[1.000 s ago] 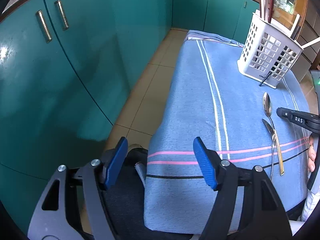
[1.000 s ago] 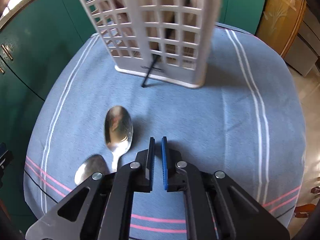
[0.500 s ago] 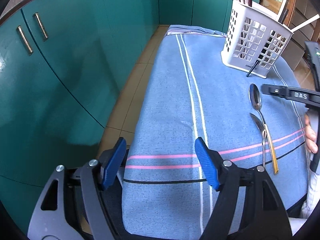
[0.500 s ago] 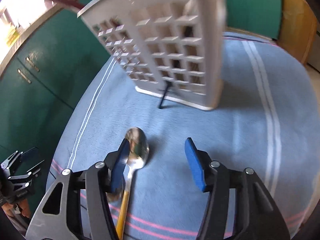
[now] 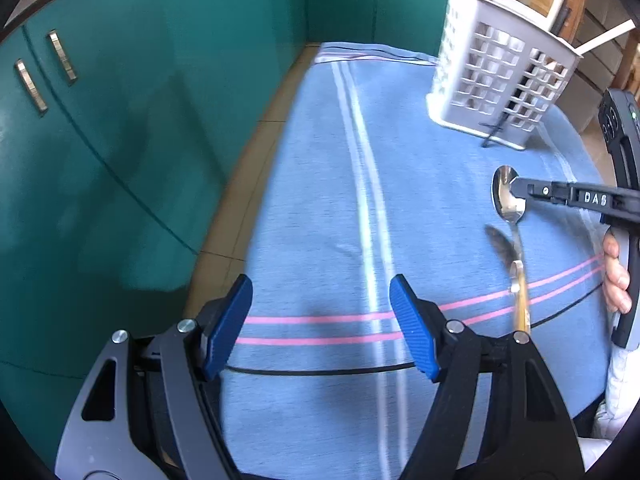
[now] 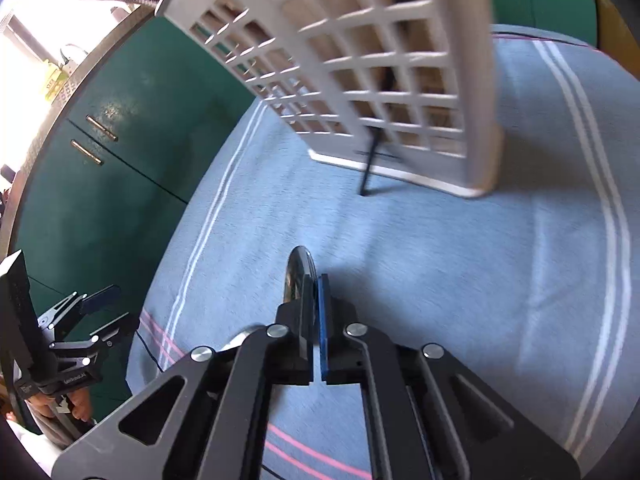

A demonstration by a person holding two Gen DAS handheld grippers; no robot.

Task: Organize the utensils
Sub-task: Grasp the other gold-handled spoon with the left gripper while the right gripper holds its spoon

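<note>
A steel spoon with a gold handle (image 5: 507, 200) is gripped at its bowl by my right gripper (image 5: 520, 190), lifted a little off the blue cloth. In the right wrist view the jaws (image 6: 314, 284) are shut on the spoon's bowl (image 6: 298, 276), which pokes out ahead on edge. A second spoon (image 5: 502, 242) lies under it on the cloth. The white lattice utensil caddy (image 5: 500, 76) stands at the far right of the table, close ahead in the right wrist view (image 6: 360, 64). My left gripper (image 5: 320, 320) is open and empty over the table's near edge.
The table wears a blue cloth (image 5: 360, 200) with white and pink stripes. Teal cabinets (image 5: 120, 120) stand along the left, across a strip of tiled floor. A black stick (image 6: 370, 164) pokes out of the caddy's base. Several utensils stand in the caddy.
My right gripper opened, moved over the spoon and shut on its bowl, raising it. My left gripper drifted right along the table edge, still open.
</note>
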